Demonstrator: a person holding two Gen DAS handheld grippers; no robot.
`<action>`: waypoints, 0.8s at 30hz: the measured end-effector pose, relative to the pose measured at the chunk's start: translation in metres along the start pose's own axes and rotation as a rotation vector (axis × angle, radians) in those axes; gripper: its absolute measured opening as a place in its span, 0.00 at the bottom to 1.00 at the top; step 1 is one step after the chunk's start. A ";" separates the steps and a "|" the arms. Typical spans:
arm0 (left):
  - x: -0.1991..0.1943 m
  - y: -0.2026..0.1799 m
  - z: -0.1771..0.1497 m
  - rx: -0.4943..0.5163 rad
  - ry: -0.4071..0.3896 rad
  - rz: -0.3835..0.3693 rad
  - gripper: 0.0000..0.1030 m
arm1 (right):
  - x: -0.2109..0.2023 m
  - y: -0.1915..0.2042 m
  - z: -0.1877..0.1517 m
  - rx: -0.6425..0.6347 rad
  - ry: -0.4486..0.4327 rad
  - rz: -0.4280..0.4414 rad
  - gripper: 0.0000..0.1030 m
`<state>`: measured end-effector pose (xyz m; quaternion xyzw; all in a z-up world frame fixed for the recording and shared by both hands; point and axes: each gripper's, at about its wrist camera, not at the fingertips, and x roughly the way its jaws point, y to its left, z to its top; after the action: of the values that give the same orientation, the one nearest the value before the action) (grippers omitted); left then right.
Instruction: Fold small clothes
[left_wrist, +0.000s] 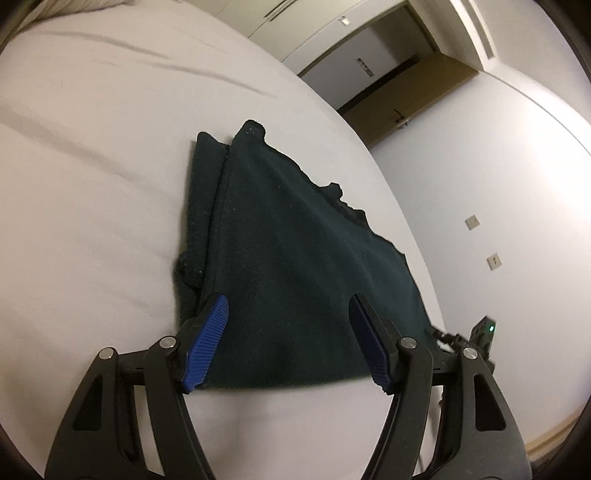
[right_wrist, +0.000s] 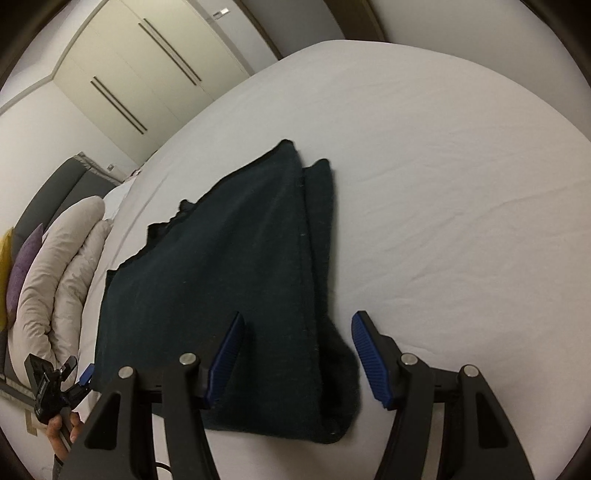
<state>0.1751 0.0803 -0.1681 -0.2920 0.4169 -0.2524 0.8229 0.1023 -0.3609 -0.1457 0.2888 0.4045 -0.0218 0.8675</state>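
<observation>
Hiding its shape, folded dark garment (left_wrist: 288, 251) blurs

- A white-sheeted bed (right_wrist: 443, 184) is filling both views, lightly creased.
- Cream wardrobe doors (right_wrist: 147, 74) are standing behind it.
- A wooden door (left_wrist: 402, 99) is hanging open beside pale walls (left_wrist: 517, 184).
- Pillows (right_wrist: 55, 277) are leaning against a grey headboard (right_wrist: 48, 192).

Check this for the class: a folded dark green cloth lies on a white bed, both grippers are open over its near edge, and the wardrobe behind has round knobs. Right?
One slip: the wardrobe has long bar handles, not round knobs, as the right wrist view shows. The cloth lies folded on the bed, and the left gripper and right gripper are open over its near edge.
</observation>
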 end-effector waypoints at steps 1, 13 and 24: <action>-0.002 0.001 -0.002 0.014 0.001 -0.004 0.64 | 0.000 0.002 -0.001 -0.009 -0.004 -0.003 0.63; -0.023 0.013 -0.006 0.045 -0.028 0.097 0.40 | -0.008 -0.001 -0.006 0.007 -0.001 -0.016 0.59; -0.017 0.012 -0.006 0.076 -0.013 0.093 0.62 | -0.007 0.004 -0.009 0.001 0.013 -0.054 0.59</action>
<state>0.1630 0.0983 -0.1696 -0.2425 0.4147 -0.2276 0.8470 0.0920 -0.3538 -0.1430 0.2784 0.4176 -0.0434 0.8639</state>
